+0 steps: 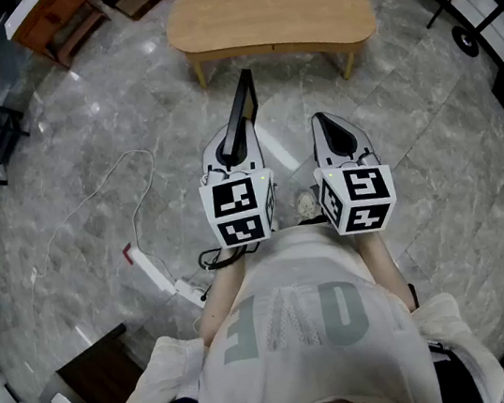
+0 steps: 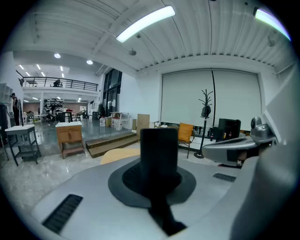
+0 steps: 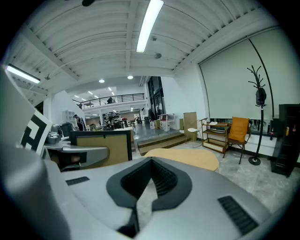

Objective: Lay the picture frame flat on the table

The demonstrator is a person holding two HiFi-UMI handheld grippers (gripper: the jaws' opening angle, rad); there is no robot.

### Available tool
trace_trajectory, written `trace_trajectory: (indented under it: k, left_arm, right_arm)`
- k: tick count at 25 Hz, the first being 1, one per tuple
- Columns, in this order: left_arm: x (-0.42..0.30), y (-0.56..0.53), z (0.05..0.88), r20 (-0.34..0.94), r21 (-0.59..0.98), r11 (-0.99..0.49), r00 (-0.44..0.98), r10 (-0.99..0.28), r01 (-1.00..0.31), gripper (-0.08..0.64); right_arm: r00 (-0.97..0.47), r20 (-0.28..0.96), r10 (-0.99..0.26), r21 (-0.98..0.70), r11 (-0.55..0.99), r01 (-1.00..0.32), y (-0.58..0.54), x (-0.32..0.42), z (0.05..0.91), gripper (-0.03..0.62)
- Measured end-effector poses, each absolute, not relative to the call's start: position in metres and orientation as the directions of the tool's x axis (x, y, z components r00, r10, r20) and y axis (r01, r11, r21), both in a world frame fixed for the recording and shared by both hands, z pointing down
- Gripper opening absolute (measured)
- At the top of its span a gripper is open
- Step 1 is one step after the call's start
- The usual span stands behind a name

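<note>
Where it juts from the left hand-held gripper [image 1: 237, 155], the picture frame [image 1: 244, 112] stands on edge in the air. Its long axis runs forward, away from the person, toward the kidney-shaped wooden tabletop [image 1: 270, 13] ahead. It hangs over the marble floor [image 1: 91, 202], short of that tabletop. The jaws are clamped on its near end.

From overhead and along the left hand-held gripper's own jaws, the picture frame reads only as a thin dark slab. The right gripper view catches its broad side [image 3: 101, 145]: a black border round a plain tan panel, facing the right hand-held gripper [image 1: 335, 140]. That one is held just beside the left, with its jaws together and nothing between them. A white power strip [image 1: 155, 276] with its cable lies on the floor to the person's left.
</note>
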State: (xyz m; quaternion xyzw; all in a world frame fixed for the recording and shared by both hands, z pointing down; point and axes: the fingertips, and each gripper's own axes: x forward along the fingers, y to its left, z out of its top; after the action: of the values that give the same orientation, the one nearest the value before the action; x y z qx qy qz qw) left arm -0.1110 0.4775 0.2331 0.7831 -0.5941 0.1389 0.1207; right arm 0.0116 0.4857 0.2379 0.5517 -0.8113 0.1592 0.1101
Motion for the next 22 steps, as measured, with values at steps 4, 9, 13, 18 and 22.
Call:
trace_trajectory:
  k: [4,9,13,18,22]
  left_arm:
    - [-0.106,0.474,0.230,0.348,0.024,-0.258,0.250,-0.904,-0.966,0.020]
    - [-0.099,0.464,0.231,0.347,0.030,-0.241,0.237,-0.908,-0.970,0.020]
    - [-0.093,0.456,0.237,0.354,0.037,-0.227,0.225,-0.908,-0.973,0.020]
    - [-0.085,0.440,0.239,0.355,0.039,-0.200,0.201,-0.913,-0.979,0.020]
    - [-0.076,0.437,0.238,0.347,0.042,-0.199,0.201,-0.916,-0.979,0.020]
  right_arm:
    - [-0.373,0.353,-0.858,-0.132,0.349,-0.928,0.481,0.018,0.238,0.006]
    - [-0.376,0.356,-0.855,-0.123,0.356,-0.926,0.472,0.030,0.240,0.006]
    - [-0.393,0.357,-0.847,-0.139,0.368,-0.919,0.465,0.039,0.244,0.006]
    - [-0.426,0.327,-0.844,-0.218,0.372,-0.903,0.455,0.052,0.244,0.006]
    - [-0.429,0.315,-0.847,-0.241,0.365,-0.899,0.455,0.062,0.248,0.006]
